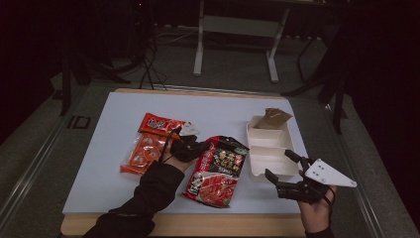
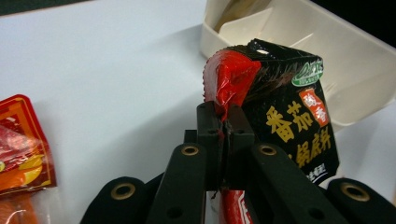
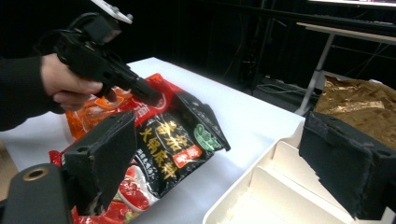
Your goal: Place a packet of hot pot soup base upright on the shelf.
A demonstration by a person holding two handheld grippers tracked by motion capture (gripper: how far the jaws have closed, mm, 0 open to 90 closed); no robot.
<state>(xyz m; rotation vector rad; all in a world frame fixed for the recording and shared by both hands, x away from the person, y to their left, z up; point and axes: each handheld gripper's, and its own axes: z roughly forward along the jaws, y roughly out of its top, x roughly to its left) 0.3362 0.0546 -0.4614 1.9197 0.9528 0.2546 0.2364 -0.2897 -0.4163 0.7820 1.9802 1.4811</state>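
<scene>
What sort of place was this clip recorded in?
Probably a lab or workshop set up for recording: a white table on a grey floor in a dark room, cables trailing behind it, and a metal-legged workbench beyond.

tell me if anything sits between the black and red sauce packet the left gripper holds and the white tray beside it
Nothing visible does. The left gripper is shut on the corner of the black and red packet, and the strip of white table between it and the white tray is bare. The right gripper hangs open by the tray's near end.
</scene>
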